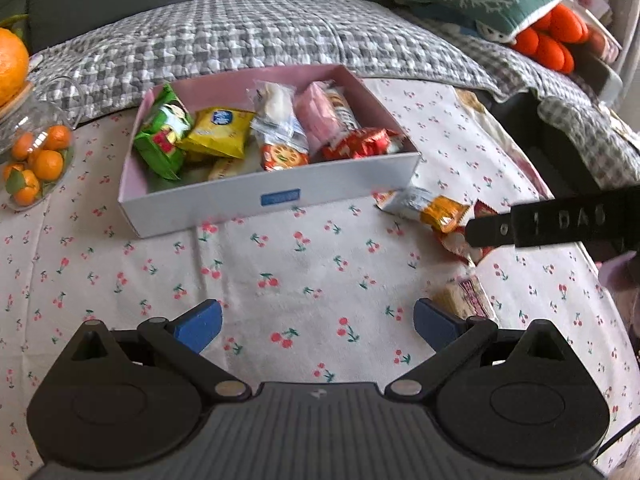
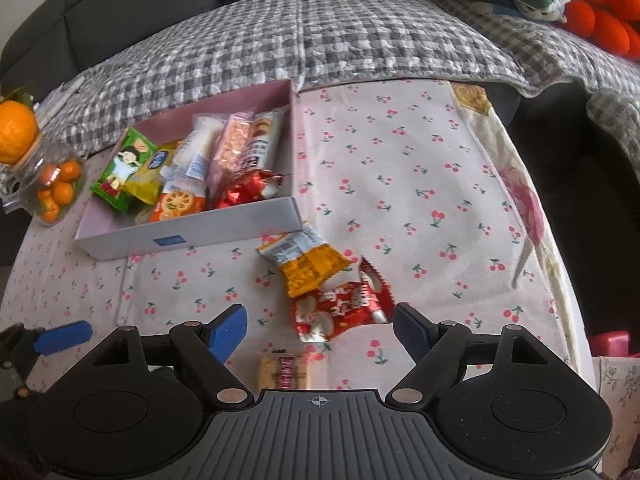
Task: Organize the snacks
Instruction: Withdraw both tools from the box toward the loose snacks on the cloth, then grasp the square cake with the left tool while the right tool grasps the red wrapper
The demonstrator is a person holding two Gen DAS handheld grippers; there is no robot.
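Both my left gripper (image 1: 316, 322) and right gripper (image 2: 320, 326) hang spread and empty over the bench (image 2: 400, 184), with most snacks already in the box (image 2: 224, 226) and, I judge, three packets left: orange (image 2: 308, 266), red (image 2: 340, 312), tan (image 2: 284, 372).

Cherry-print tablecloth (image 1: 304, 256), grey-checked quilt (image 1: 248, 36)
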